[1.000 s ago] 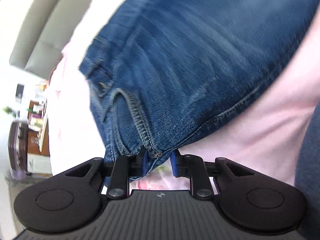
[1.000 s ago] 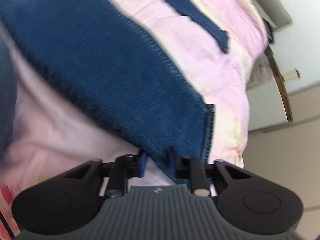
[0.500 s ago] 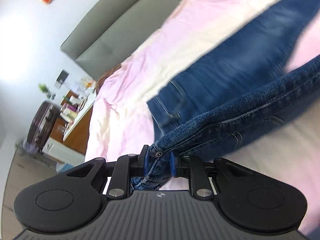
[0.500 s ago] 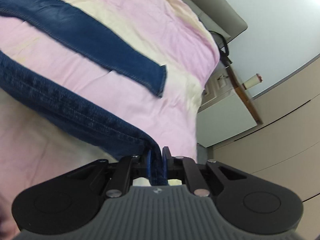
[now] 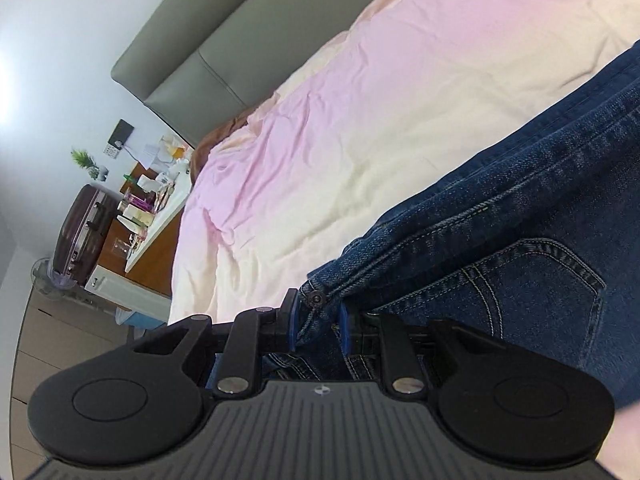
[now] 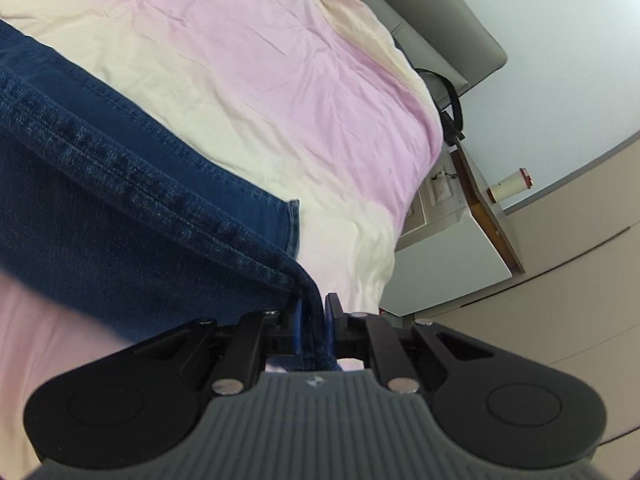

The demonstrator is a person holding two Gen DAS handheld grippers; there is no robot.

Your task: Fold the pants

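Nearest the left wrist camera, the left gripper [image 5: 318,316] had its blue pads pinched on the waistband corner of the jeans [image 5: 500,248], just below a small metal rivet [image 5: 317,298]; the denim bunched between the pads and held them a little apart. A stitched back pocket [image 5: 536,292] lay just to the right of the grip, with pale contrast thread along its edges. The only mark on the gripper body was a small round emblem, too small to make out. In the right wrist view, the right gripper [image 6: 312,312] had its pads pressed nearly together on a thin folded edge at the leg end of the same jeans, beside the hem [image 6: 294,226]. From both grips the denim stretched away in a long doubled band above the pink and cream bedspread [image 5: 360,120], which lay wrinkled beneath. Farther off stood a grey padded headboard [image 5: 224,40]. Beyond it, in the left view, a cluttered bedside table [image 5: 152,216] and a dark maroon suitcase [image 5: 80,236] sat against the white wall; no writing there could be read. In the right view a white cabinet [image 6: 452,256] stood past the bed's edge
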